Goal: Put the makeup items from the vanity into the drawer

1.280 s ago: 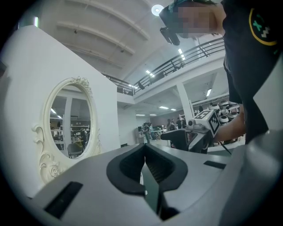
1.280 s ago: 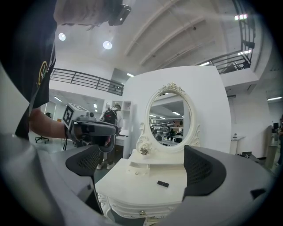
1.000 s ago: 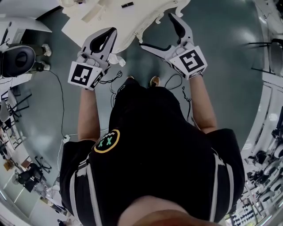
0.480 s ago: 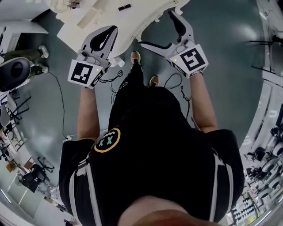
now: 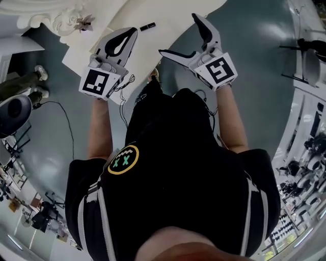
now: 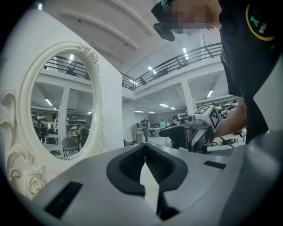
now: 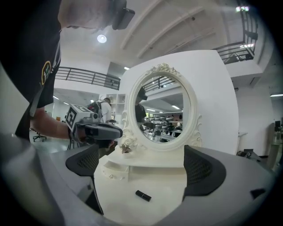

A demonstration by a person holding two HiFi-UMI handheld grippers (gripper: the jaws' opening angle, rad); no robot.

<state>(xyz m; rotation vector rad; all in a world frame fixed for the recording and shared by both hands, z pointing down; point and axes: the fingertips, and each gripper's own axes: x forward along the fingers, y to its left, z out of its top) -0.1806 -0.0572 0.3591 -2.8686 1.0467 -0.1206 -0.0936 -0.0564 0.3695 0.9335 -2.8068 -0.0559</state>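
A small black lipstick tube point(image 7: 143, 195) lies on the white vanity top point(image 7: 154, 207); from the head view the lipstick tube point(image 5: 147, 25) is just beyond my grippers. My right gripper point(image 7: 146, 172) is open and points at the vanity, with the tube low between its jaws and farther off, untouched. In the head view the right gripper point(image 5: 181, 36) hovers at the vanity's near edge. My left gripper point(image 5: 132, 32) is shut with nothing in it, over the vanity top point(image 5: 168, 12). A small drawer front point(image 7: 114, 169) sits under the mirror shelf, at the left.
An oval mirror point(image 7: 163, 110) in an ornate white frame stands at the back of the vanity, with a small flower ornament point(image 7: 128, 145) at its base. The mirror point(image 6: 62, 101) fills the left of the left gripper view. Grey floor and cables point(image 5: 127, 86) lie beneath.
The person has stepped closer to the vanity: it now lies under both grippers and the lipstick tube sits nearer the jaws. Neither gripper has changed its state.
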